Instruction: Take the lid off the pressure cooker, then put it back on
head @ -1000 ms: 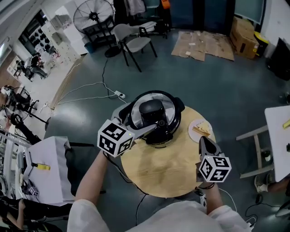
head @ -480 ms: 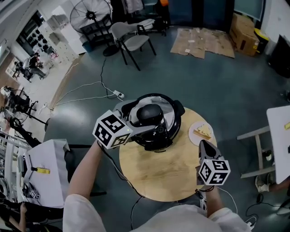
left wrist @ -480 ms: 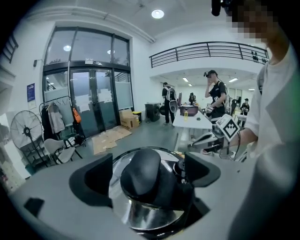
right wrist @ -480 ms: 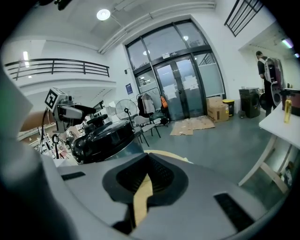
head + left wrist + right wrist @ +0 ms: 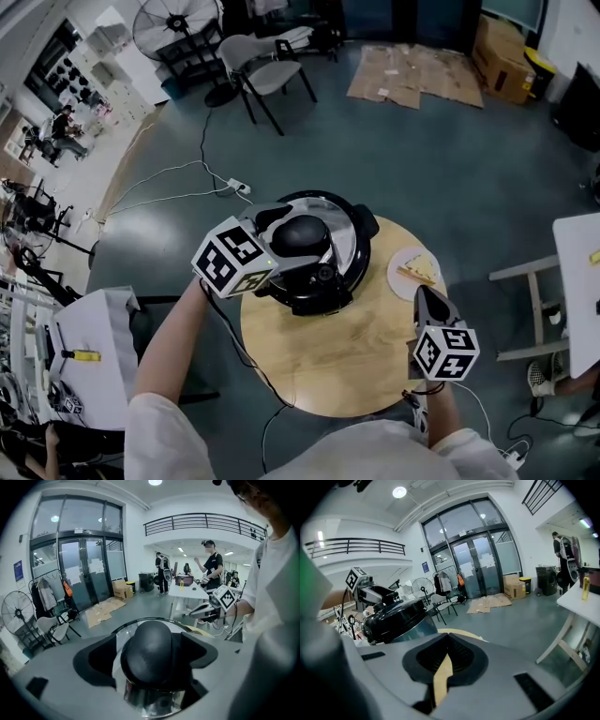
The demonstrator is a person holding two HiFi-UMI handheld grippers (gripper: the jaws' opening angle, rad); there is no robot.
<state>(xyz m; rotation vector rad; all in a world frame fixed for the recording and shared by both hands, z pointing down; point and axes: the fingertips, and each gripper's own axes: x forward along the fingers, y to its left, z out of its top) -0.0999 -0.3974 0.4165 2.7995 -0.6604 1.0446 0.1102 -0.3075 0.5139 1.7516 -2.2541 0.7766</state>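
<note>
1. Black and glossy, the pressure cooker [image 5: 349, 246] stands at the upper edge of the round wooden table [image 5: 319, 361], centre of the head view. Its lid [image 5: 343, 234] is on, so the pot below is mostly hidden. The left gripper [image 5: 295, 240] covers part of the lid's near left side. The person's shoulders are cut off at the bottom edge. What lies on the small plate [image 5: 401, 275] at centre right is too small to tell.
2. In the same view the left forearm [image 5: 173, 328] reaches up from lower left, with the marker cube just left of the cooker. The right gripper [image 5: 422, 298] hangs at lower right over the table's edge, well apart from the cooker, pointing toward the plate.
3. In the left gripper view the grey jaws hide the cooker's body. Only the domed black knob [image 5: 152, 644] and a shiny patch of lid show, low in the centre. The jaws have just been closing. The knob sits between them, but a bright strip of lid shows between it and the left pad, so they are not clamped.
4. In the right gripper view the gripper's own grey body cuts off the cooker's base at centre left. The jaws are closed with nothing in them, and only a thin slit shows the table's wood.
</note>
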